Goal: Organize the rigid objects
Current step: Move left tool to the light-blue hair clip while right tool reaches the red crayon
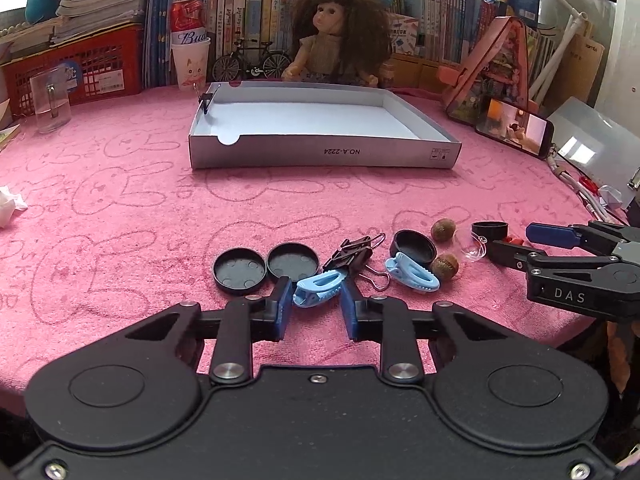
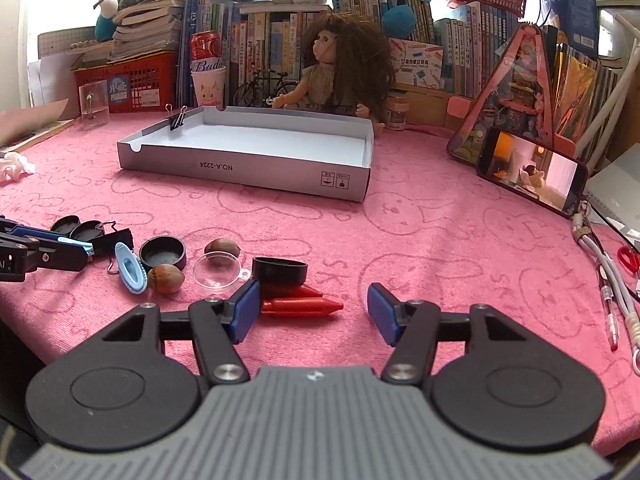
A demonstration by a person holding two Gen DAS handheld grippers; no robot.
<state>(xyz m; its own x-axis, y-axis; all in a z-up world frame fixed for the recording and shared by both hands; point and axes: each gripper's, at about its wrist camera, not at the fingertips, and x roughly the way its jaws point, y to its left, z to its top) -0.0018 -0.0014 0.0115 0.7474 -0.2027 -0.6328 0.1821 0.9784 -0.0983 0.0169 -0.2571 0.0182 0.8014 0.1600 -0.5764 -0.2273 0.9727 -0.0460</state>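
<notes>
A grey cardboard tray point(image 1: 320, 154) point(image 2: 248, 170) lies at mid-table with one black binder clip point(image 1: 205, 101) point(image 2: 177, 120) on its left wall. Near me lie black caps point(image 1: 239, 270) point(image 2: 163, 255), black binder clips point(image 1: 352, 254), two light blue clips point(image 1: 320, 289) point(image 1: 412, 273) point(image 2: 130, 272), two nuts point(image 1: 444, 229) point(image 2: 166, 278), a clear dome point(image 2: 218, 270) and two red crayons point(image 2: 302, 306). My left gripper point(image 1: 315, 304) is open, its pads on either side of a blue clip. My right gripper point(image 2: 312, 306) is open over the crayons.
A doll point(image 1: 340, 40) sits behind the tray before a wall of books. A phone point(image 2: 532, 170) leans at the right, with cables and a pen point(image 2: 610, 312) beside it. A clear cup point(image 1: 50, 100), a red basket point(image 1: 80, 68) and a crumpled tissue point(image 1: 10, 204) are at the left.
</notes>
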